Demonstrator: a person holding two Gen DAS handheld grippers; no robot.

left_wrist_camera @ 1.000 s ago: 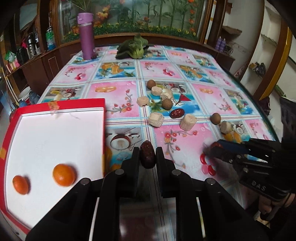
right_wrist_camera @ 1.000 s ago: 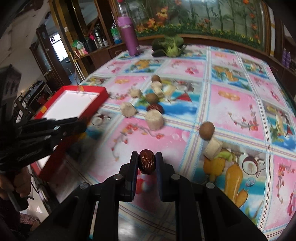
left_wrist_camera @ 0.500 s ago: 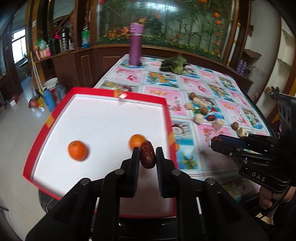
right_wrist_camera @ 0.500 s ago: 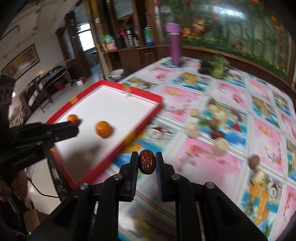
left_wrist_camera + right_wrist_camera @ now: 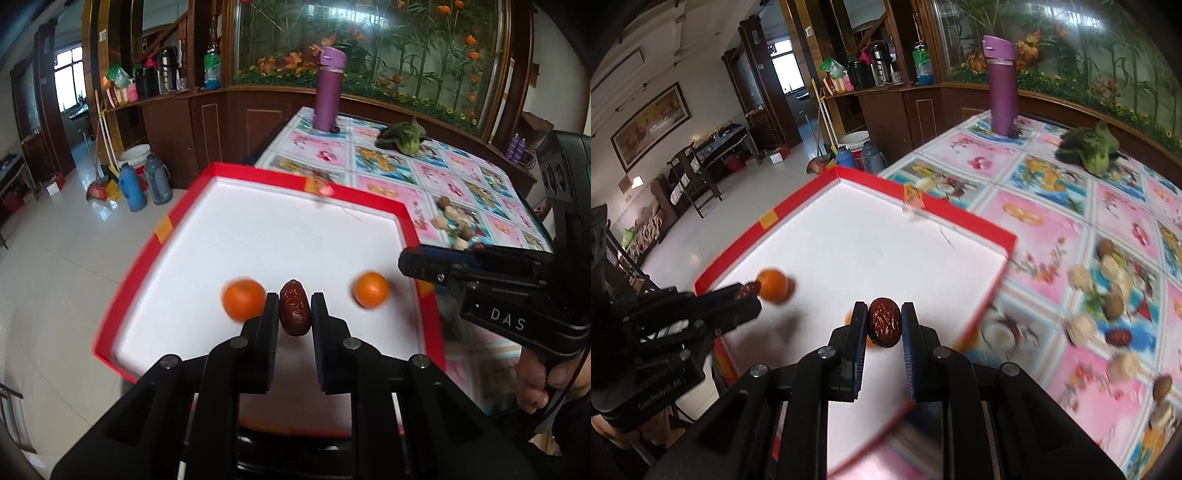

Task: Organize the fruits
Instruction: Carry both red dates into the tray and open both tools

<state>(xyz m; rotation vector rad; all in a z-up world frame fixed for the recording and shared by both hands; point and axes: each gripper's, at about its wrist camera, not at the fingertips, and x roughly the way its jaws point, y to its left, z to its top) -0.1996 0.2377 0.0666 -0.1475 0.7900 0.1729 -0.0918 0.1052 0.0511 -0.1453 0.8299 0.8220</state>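
Left wrist view: left gripper [image 5: 294, 310] and right gripper [image 5: 884, 325] each pinch a date [image 5: 294, 312] above the tray [image 5: 155, 236], oranges [image 5: 243, 299] beyond; released from height, either could bounce over the rim.

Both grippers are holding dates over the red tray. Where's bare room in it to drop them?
The tray is bare across its far half, up to the far red wall. The near strip is crowded: two oranges flank the left gripper.
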